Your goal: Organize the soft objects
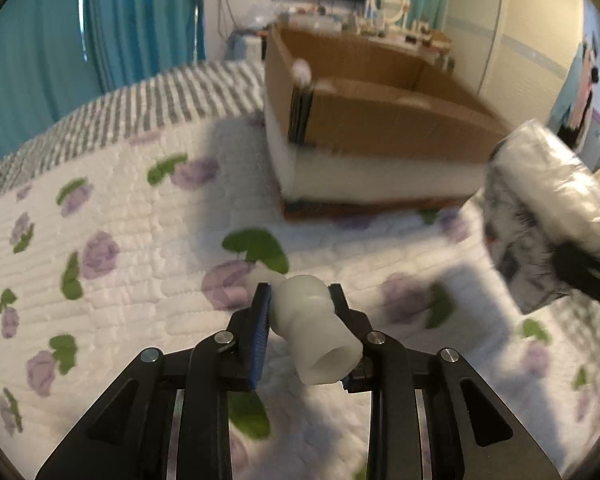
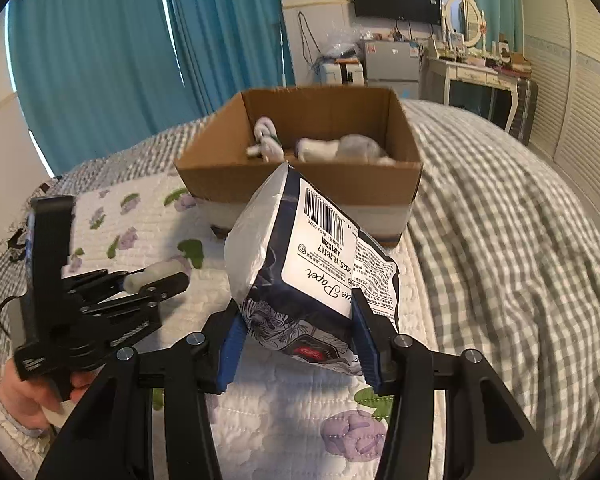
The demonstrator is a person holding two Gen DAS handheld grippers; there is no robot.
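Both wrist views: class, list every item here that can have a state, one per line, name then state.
left gripper: shut on the white soft piece, held above the quilt.
right gripper: shut on the tissue pack, lifted and tilted.
cardboard box: open-topped, upright on the bed, already holding white items.

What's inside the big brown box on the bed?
In the cardboard box, the right wrist view shows a few white soft things lying at the bottom, one with a bit of green. The near wall and the tissue pack cover the front of the floor.
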